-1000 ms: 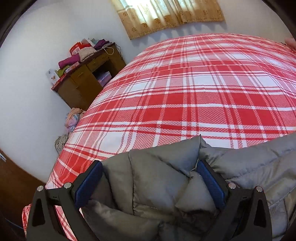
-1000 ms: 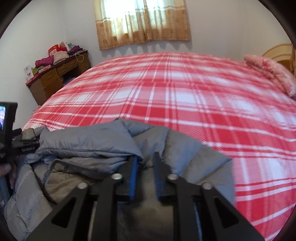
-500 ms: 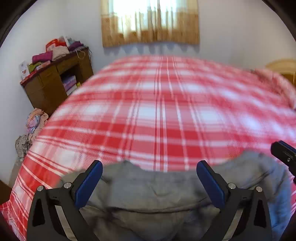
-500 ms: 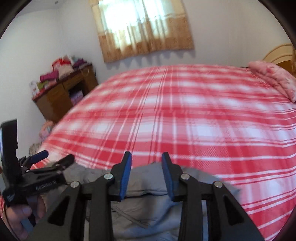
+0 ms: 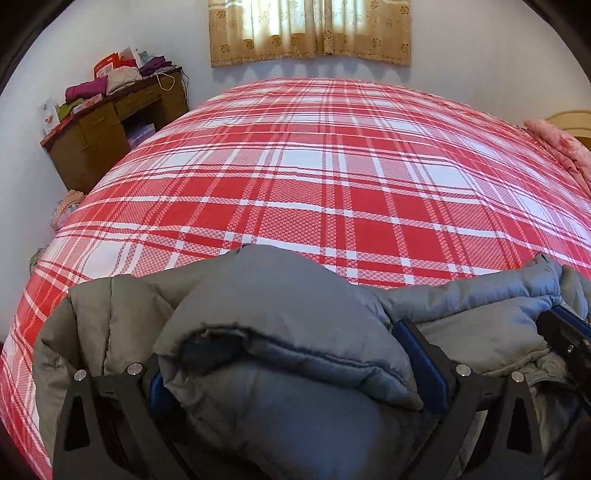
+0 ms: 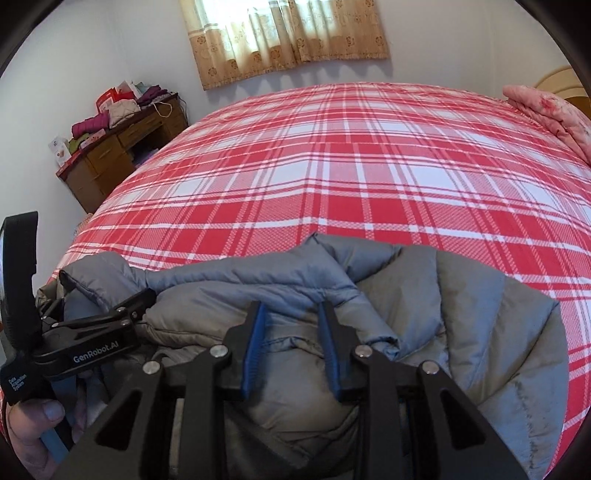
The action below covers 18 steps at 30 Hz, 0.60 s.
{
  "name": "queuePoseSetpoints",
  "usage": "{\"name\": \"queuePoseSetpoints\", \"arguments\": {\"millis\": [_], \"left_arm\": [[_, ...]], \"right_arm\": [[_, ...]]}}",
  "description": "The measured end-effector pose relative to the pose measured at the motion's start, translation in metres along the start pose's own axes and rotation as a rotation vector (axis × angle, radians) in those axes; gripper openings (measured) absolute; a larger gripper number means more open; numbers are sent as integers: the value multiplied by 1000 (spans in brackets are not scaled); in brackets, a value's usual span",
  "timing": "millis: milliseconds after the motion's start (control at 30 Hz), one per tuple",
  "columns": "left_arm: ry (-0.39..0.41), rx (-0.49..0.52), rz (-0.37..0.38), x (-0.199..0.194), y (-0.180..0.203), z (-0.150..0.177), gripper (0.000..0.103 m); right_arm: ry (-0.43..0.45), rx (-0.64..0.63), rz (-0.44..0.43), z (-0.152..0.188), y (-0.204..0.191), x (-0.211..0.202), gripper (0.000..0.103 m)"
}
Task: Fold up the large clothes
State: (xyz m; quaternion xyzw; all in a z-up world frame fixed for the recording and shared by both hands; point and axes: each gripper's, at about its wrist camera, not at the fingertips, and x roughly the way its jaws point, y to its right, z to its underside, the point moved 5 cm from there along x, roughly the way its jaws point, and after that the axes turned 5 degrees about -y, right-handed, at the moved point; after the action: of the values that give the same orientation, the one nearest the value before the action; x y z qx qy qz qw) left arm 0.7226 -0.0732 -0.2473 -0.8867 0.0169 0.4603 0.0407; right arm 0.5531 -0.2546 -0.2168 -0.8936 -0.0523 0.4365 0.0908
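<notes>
A grey quilted puffer jacket [image 5: 266, 306] lies bunched at the near edge of the bed; it also shows in the right wrist view [image 6: 424, 306]. My left gripper [image 5: 280, 350] has its jaws wide apart, with a thick fold of the jacket bulging between the blue pads. My right gripper [image 6: 291, 314] has its jaws partly apart, over the jacket's middle folds, with fabric between the pads. The left gripper [image 6: 122, 314] shows at the left of the right wrist view, and the right gripper's fingers [image 5: 569, 332] at the right edge of the left wrist view.
The bed has a red and white plaid sheet [image 5: 332, 177]. A wooden desk [image 5: 107, 129] piled with clothes stands at the back left by the wall. A pink quilt [image 6: 546, 110] lies at the far right. A curtained window [image 5: 310, 29] is behind the bed.
Both grippers swung up and back down onto the jacket. The jacket's folds have been rearranged, now bunched higher between the left pads. The right jaws have opened from nearly shut.
</notes>
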Motion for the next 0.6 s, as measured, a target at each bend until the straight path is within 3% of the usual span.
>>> {"name": "queuePoseSetpoints", "arguments": {"millis": [600], "left_arm": [[-6, 14, -23, 3, 1, 3, 102]], "right_arm": [[-36, -54, 86, 4, -7, 12, 32]]}}
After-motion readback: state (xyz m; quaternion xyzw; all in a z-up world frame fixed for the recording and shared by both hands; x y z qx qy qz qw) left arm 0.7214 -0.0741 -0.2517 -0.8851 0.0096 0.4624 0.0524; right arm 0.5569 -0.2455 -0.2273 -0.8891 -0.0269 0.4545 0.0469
